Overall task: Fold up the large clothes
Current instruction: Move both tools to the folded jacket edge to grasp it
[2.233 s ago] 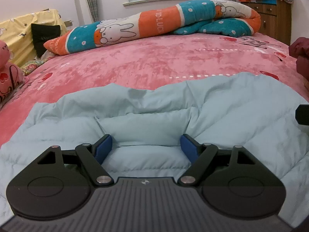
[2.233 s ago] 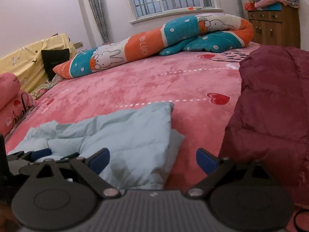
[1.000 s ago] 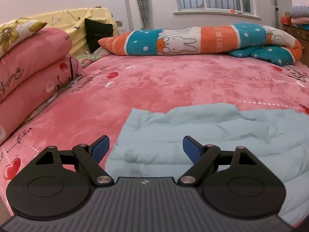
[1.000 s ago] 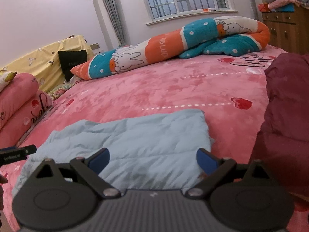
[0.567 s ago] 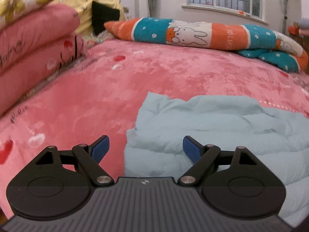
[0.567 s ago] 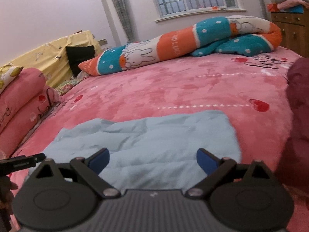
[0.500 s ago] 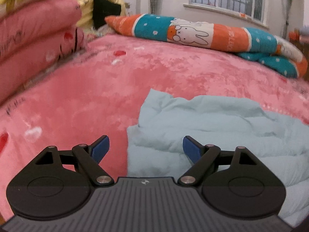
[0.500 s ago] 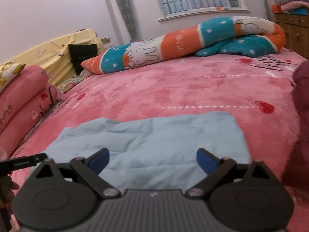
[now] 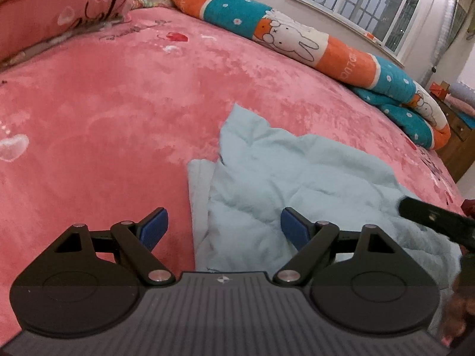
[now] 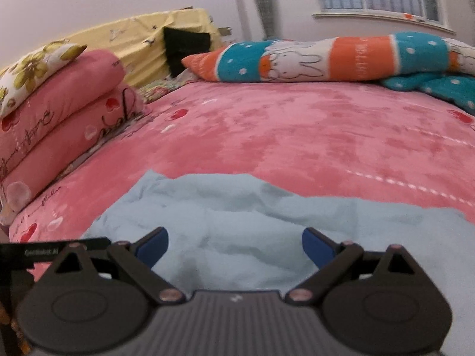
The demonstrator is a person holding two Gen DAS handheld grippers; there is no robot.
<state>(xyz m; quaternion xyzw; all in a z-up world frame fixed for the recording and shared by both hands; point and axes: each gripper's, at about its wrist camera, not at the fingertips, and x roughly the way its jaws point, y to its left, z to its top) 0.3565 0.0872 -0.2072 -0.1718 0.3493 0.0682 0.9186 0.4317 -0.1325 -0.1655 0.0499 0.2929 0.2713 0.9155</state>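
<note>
Where rumpled, puffy quilted jacket (image 9: 297, 184)

pink plush bedspread (image 9: 124, 101) with heart prints. long rabbit-print bolster (image 10: 320, 56) along far edge under barred window (image 9: 371, 3). stacked pink pillows (image 10: 56, 112) at side, floral one on top. wooden dresser (image 9: 458, 145) beyond.

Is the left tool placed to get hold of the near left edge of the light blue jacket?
Probably yes: the left tool is open, the light blue jacket edge lies between its fingers, and nothing covers it.
</note>
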